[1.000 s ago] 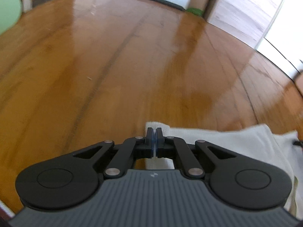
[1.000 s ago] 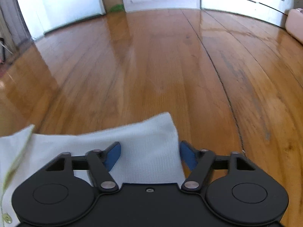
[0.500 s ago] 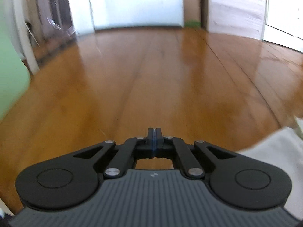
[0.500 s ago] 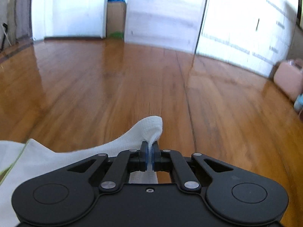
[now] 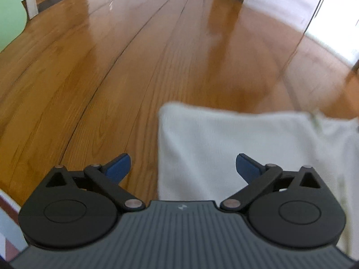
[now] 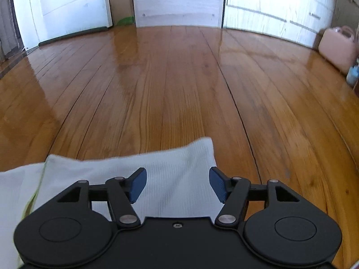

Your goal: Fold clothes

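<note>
A white knit garment (image 5: 235,139) lies flat on the wooden floor (image 5: 112,67); its far left corner shows in the left wrist view. My left gripper (image 5: 182,168) is open above that left edge, with nothing between its blue pads (image 5: 119,167). In the right wrist view the same white garment (image 6: 139,168) has its far right corner just ahead of my right gripper (image 6: 178,185), which is open over the cloth. A pale green trim (image 6: 36,192) runs along a layer at the left. Both views are slightly blurred.
Bare wooden floor (image 6: 179,78) stretches ahead in both views. White doors and drawers (image 6: 280,6) line the far wall, with a cardboard box (image 6: 120,4) between them. A pink case (image 6: 336,47) sits at the far right. A green panel (image 5: 9,15) stands at the far left.
Both grippers have opened: the right one let go of the garment corner it pinched half a second ago, and the cloth now lies flat. The left one swung back over the garment.
</note>
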Tool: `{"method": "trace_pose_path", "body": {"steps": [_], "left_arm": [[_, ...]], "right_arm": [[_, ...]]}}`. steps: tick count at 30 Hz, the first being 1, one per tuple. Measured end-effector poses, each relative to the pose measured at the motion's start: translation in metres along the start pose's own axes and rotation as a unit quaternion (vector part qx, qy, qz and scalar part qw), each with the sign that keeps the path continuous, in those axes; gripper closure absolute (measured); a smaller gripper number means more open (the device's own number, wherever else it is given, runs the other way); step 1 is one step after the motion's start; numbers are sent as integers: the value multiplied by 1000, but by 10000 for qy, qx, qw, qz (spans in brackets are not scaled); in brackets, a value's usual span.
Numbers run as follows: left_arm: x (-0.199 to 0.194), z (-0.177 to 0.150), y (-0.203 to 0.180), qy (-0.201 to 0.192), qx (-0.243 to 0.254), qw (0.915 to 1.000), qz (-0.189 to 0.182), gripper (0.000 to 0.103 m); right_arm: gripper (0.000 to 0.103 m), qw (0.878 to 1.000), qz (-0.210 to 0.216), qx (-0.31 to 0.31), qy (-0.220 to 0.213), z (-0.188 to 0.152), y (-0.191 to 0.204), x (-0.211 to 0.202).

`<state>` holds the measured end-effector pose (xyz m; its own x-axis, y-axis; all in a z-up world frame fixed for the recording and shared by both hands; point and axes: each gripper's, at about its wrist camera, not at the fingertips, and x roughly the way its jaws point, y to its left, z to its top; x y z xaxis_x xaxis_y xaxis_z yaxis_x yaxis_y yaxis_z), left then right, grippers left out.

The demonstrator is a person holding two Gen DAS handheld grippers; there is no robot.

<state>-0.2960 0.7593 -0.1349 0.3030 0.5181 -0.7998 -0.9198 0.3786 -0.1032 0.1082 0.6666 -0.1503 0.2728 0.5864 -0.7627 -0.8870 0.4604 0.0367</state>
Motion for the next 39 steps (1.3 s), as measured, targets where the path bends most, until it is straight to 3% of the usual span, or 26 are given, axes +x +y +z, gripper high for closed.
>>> {"method": "trace_pose_path", "body": {"steps": [1, 2, 3, 5, 6, 8, 11, 12, 14, 15, 16, 17, 18, 22, 24, 26, 28, 32, 35, 39], "left_arm": [[1, -2, -5, -97, 238, 9997, 30, 37], [2, -3, -10, -195, 477, 9987, 60, 89], [2, -5, -16, -292, 715, 9970, 90, 101], [5, -3, -39, -247, 1580, 9868, 241, 101], [5, -7, -51, -317, 2074, 9767, 450, 101], [7, -13, -60, -531, 2533, 9622, 851, 101], [15, -10, -37, -599, 1872, 9665, 1654, 101], [10, -9, -33, -764, 1699, 9600, 2092, 101], [-2, -10, -27, -1134, 1365, 9372, 3003, 98], [-16, -11, -29, -1291, 1248, 9325, 3133, 94], [-31, -12, -33, -1318, 1176, 9423, 2844, 78], [-47, -12, -37, -1322, 1109, 9529, 2492, 53], [-64, -18, -42, -1307, 1014, 9623, 2158, 43], [-122, -57, -66, -1085, 666, 9882, 847, 40], [-131, -75, -73, -654, 516, 9963, 206, 39], [-135, -98, -86, -62, 623, 9975, -314, 39], [-140, -129, -108, 242, 835, 9954, -402, 39], [-155, -166, -106, 635, 1177, 9904, -340, 36], [-154, -182, -98, 1008, 1190, 9876, -188, 35], [-156, -187, -86, 1283, 1076, 9853, -332, 35]], "right_arm": [[36, 10000, 39, 11, 25, -3, -6, -5], [36, 10000, 50, 14, 68, -9, -14, -10], [36, 9999, 61, 16, 110, -16, -22, -15], [36, 9998, -3, 46, 170, -26, -40, -22], [36, 9998, -66, 73, 189, -31, -49, -26], [36, 9994, -207, 157, 214, -47, -64, -37], [36, 9991, -176, 274, 285, -66, -80, -55], [36, 9989, -131, 301, 319, -72, -85, -62], [36, 9983, -123, 382, 418, -82, -91, -75], [36, 9978, -124, 450, 476, -86, -94, -82], [36, 9968, -69, 591, 532, -88, -97, -88], [36, 9956, -14, 731, 589, -91, -99, -94], [36, 9943, 52, 856, 631, -93, -101, -101], [36, 9944, 452, 756, 591, -111, -92, -129], [36, 9947, 686, 430, 627, -126, -75, -139], [36, 9909, 1124, -36, 735, -148, -55, -154], [36, 9826, 1576, -500, 850, -170, -34, -170], [37, 9412, 2836, -1303, 1292, -222, 10, -207], [38, 9068, 3581, -1095, 1935, -256, 20, -221], [37, 8468, 4480, -768, 2762, -301, 34, -239]]}}
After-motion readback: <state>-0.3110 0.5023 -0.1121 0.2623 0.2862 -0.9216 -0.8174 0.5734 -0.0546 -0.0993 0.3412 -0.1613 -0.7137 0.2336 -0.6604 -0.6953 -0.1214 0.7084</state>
